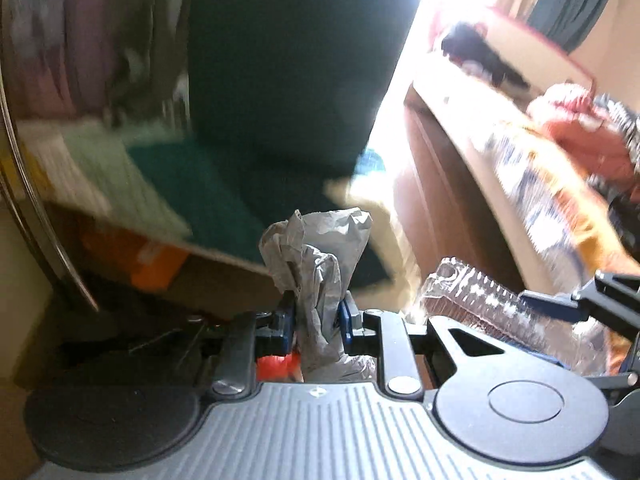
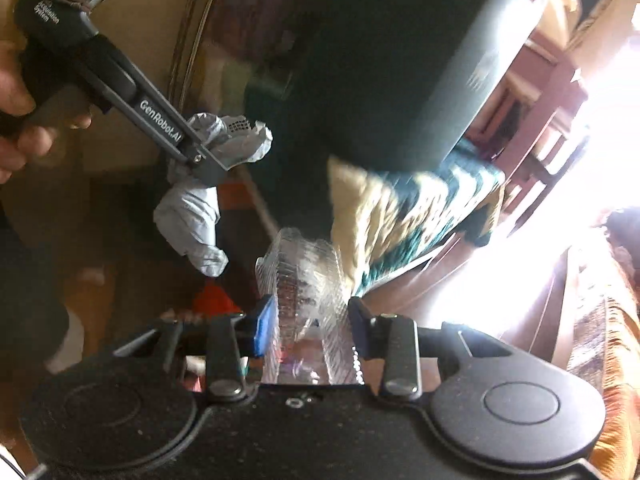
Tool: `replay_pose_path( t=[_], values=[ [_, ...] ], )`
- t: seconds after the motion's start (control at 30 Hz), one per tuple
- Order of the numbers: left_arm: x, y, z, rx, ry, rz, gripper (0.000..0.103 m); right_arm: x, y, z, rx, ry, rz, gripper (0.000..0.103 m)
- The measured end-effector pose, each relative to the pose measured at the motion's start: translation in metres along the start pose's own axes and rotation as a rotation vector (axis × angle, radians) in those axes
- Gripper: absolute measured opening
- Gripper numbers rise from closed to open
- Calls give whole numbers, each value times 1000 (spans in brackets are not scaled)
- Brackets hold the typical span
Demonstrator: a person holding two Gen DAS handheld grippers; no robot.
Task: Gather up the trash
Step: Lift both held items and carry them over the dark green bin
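L gripper [image 1: 316, 320] is clamped on a crumpled grey paper wad [image 1: 316, 264]: blue pads press it from both sides w/ no gap, the bulk of the wad bunches up above the tips and a tail hangs down behind them toward the gripper body. Same wad seen from the R wrist cam [image 2: 208, 196], pinched at its waist by the L gripper [image 2: 200, 160], upper lump poking past the fingers, lower lump drooping under them; the person's hand [image 2: 24, 120] grips that tool's handle at frame left. R gripper [image 2: 310, 328] is closed on a clear ribbed plastic container [image 2: 300, 280]; the plastic sits btwn the two blue pads, touching both, its far end sticking out fwd past the tips and its near end running back to the gripper body. From the L wrist cam that container [image 1: 472, 300] shows just right of the wad, near but apart from it, w/ the R gripper [image 1: 560, 304] holding it at the right edge. Both pieces are held up in the air, side by side. Bkgd is motion-blurred: a dark green chair [image 1: 280, 80] ahead, a green-and-cream patterned cushion [image 2: 408, 216] beyond the container, wooden furniture [image 1: 448, 184] on the right, something orange [image 1: 156, 260] low on the left, bright window glare upper right.
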State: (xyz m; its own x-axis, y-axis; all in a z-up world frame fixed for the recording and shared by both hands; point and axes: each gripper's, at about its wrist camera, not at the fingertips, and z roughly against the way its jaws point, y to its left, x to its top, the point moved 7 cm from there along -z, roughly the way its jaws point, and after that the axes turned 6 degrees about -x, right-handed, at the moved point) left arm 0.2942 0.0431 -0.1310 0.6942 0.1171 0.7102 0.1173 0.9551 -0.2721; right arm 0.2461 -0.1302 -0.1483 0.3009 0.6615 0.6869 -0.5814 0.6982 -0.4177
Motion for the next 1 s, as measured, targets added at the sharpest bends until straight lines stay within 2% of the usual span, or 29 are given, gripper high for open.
replay_pose_path(
  t=[0.33, 0.5, 0.6, 0.83, 1.0],
  values=[
    [78, -20, 77, -47, -181, -49, 22, 76, -50, 72, -64, -185, -161, 37],
    [145, -32, 123, -9, -312, -98, 22, 145, -90, 107, -118, -343, -216, 38],
    [193, -42, 153, 21, -416, -144, 22, 191, -117, 119, -170, -419, -254, 38],
    [288, -54, 175, 113, -559, -193, 22, 275, -171, 99, -248, -468, -361, 38],
    [323, -53, 149, 153, -571, -211, 22, 305, -199, 66, -270, -448, -432, 39]
  ],
)
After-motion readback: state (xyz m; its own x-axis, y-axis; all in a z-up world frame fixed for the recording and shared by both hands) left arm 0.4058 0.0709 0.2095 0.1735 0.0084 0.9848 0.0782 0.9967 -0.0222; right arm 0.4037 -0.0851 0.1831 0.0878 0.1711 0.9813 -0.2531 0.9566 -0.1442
